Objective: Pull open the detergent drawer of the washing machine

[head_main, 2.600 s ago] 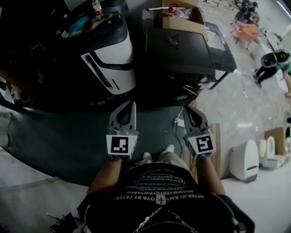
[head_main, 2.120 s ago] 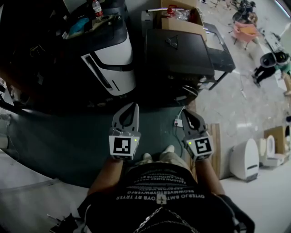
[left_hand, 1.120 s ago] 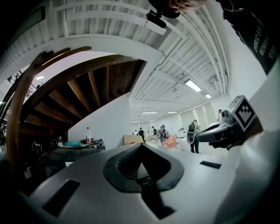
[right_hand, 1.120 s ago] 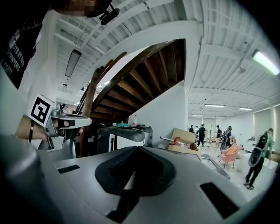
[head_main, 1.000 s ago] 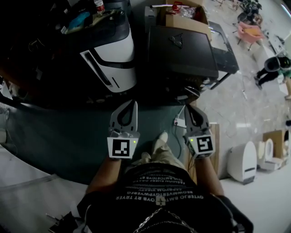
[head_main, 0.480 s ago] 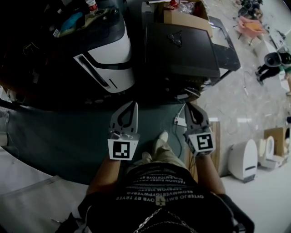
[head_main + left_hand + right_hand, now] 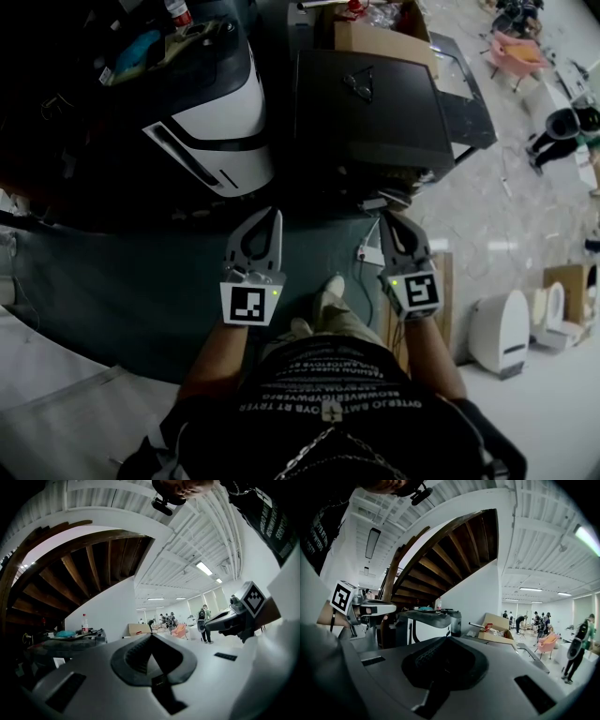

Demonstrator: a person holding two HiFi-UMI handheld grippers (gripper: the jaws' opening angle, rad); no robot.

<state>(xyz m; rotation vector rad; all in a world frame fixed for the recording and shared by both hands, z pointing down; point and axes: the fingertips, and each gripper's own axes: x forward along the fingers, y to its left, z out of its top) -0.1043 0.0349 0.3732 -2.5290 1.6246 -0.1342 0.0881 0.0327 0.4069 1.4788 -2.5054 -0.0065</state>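
Note:
The washing machine [image 7: 220,122], white-fronted with a dark curved top and clutter on it, stands ahead to the left; it also shows in the right gripper view [image 7: 419,627]. I cannot make out its detergent drawer. My left gripper [image 7: 274,216] is shut and empty, held level over the dark green floor short of the machine. My right gripper [image 7: 387,218] is beside it, also shut and empty. In the left gripper view the jaws [image 7: 151,635] meet at the tip, and in the right gripper view [image 7: 447,638] they do too. Neither touches anything.
A black cabinet [image 7: 375,103] stands right of the machine, with a cardboard box [image 7: 375,33] behind it. A white power strip [image 7: 368,253] and cable lie on the floor between the grippers. White fixtures [image 7: 506,328] sit at the right; people [image 7: 562,127] stand far right. A wooden stair [image 7: 84,578] rises overhead.
Both grippers have moved forward together with the person, jaws shut throughout. The washing machine and black cabinet now lie nearer and a little further left in the head view.

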